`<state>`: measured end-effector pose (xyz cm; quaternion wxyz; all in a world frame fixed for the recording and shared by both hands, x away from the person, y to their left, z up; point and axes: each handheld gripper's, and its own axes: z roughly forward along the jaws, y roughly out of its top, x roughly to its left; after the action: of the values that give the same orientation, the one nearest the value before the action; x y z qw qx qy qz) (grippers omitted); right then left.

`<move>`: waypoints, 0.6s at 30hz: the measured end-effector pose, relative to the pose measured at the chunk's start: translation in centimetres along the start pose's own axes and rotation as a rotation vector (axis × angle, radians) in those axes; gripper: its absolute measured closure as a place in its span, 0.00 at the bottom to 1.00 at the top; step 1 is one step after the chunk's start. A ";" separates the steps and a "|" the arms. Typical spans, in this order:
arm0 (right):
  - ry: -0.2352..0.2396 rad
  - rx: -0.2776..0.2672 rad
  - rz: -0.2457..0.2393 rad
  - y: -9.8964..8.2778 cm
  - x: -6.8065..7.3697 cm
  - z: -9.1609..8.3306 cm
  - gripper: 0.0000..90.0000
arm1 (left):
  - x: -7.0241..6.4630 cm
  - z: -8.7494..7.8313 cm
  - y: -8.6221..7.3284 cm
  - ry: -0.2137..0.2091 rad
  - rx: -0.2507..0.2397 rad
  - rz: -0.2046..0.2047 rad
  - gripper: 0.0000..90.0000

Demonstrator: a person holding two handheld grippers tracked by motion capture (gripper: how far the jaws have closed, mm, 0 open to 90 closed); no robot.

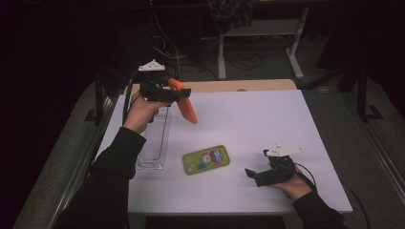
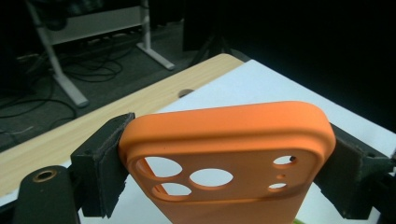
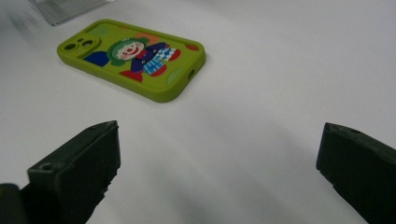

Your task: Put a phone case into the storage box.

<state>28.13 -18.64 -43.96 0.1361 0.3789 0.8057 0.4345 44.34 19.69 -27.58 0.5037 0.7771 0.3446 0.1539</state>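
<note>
An orange phone case hangs above the back left of the white table, clamped across its width by my left gripper. In the left gripper view both black pads press the orange phone case at its camera-hole end, my left gripper shut on it. A green phone case with a clown picture lies flat near the table's middle. My right gripper hovers low to its right, jaws wide apart and bare. The right gripper view shows the green phone case ahead of my right gripper.
A clear plastic tray lies along the table's left side, under my left forearm. A wooden strip runs along the far edge. Beyond it are desk legs and cables on a dark floor.
</note>
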 end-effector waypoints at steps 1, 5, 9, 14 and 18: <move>0.000 0.003 -0.007 -0.1 -0.1 0.1 0.00 | 0.3 -0.2 0.1 0.011 -0.003 0.001 0.16; 0.001 0.009 -0.003 0.0 0.0 0.2 0.00 | 1.4 -1.0 0.6 0.053 -0.003 0.008 0.16; 0.012 0.016 -0.017 -0.1 0.0 0.3 0.00 | 2.8 -1.8 1.0 0.098 0.001 0.013 0.16; 0.014 0.018 -0.019 -0.1 0.1 0.4 0.00 | 4.4 -2.3 1.0 0.167 0.014 0.015 0.16; 0.012 0.017 -0.015 -0.1 0.0 0.4 0.00 | 5.6 -2.2 0.9 0.235 0.032 0.013 0.16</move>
<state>28.27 -18.41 -44.23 0.1313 0.3714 0.8131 0.4286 47.40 24.84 -26.42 0.4461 0.7638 0.3989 0.2416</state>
